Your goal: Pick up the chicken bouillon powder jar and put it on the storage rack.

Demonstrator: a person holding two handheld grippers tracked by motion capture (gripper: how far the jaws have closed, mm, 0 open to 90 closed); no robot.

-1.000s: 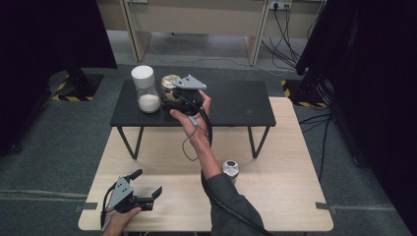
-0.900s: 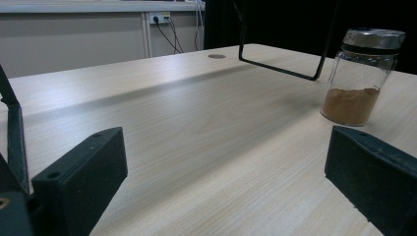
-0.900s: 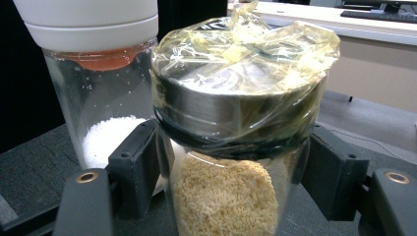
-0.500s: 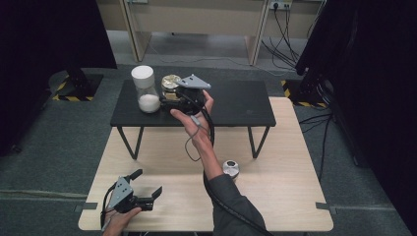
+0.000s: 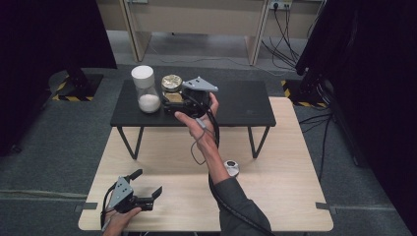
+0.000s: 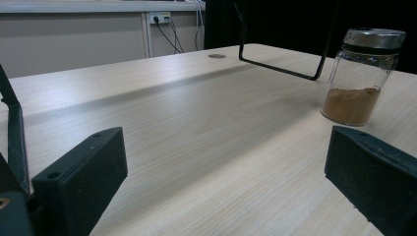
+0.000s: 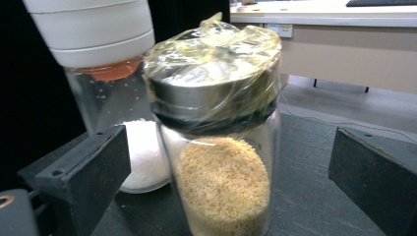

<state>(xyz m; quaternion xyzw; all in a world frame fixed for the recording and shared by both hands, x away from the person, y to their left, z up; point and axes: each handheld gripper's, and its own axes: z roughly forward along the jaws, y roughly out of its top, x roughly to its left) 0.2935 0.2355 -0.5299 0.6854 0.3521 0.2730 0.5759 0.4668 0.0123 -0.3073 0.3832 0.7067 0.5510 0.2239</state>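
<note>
Right gripper view: the grain jar [image 7: 221, 142] is seen mid-frame between the right gripper's [image 7: 223, 172] wide, just-opened jaws, untouched.
Left gripper [image 5: 129, 195]: jaws are held wide, bottom left.

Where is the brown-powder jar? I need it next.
In the high view the brown-powder jar stands on the wooden table, right of the person's forearm.

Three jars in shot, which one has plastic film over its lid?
The glass jar of yellow grains on the black table, between the right gripper's open jaws. The white-lidded jar and brown-powder jar have bare lids.
</note>
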